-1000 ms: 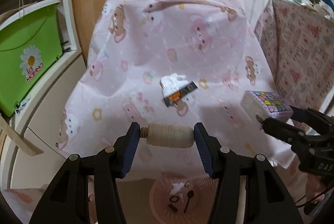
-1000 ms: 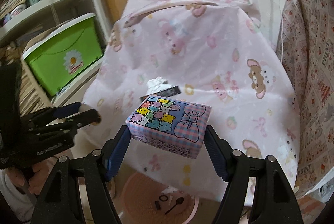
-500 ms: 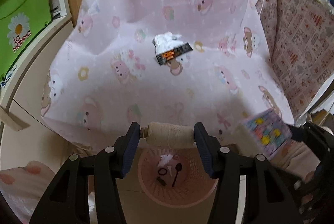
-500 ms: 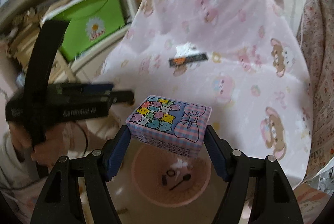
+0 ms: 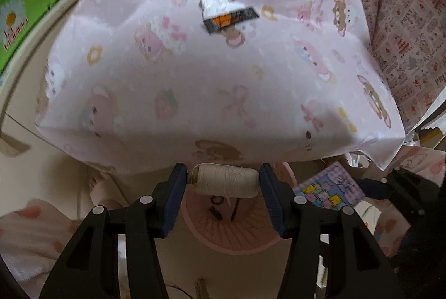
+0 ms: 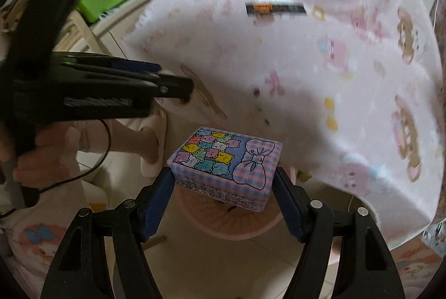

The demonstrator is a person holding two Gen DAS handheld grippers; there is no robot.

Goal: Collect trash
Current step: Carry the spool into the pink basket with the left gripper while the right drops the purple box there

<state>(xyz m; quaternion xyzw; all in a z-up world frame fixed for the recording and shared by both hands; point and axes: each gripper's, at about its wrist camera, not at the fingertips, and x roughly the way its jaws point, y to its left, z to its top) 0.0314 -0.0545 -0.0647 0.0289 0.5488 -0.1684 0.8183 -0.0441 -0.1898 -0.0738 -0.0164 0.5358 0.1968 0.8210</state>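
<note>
- My left claw [image 5: 223, 181] is clamped on a cream spool of thread [image 5: 225, 180], pads pressing on its two ends, held in the air just past the near edge of the pink cloth-covered table [image 5: 195, 92].
- My right claw [image 6: 224, 181] is clamped on a small box printed with coloured bears [image 6: 225, 163], pads on its two side walls.
- Both hang over a pink basket [image 5: 231, 240] on the floor below the table's near edge; a few small dark bits lie in it.
- A black-and-orange wrapper [image 5: 230, 19] with a white crumpled scrap [image 5: 218, 1] touching it lies on the table, toward the far edge.
</note>
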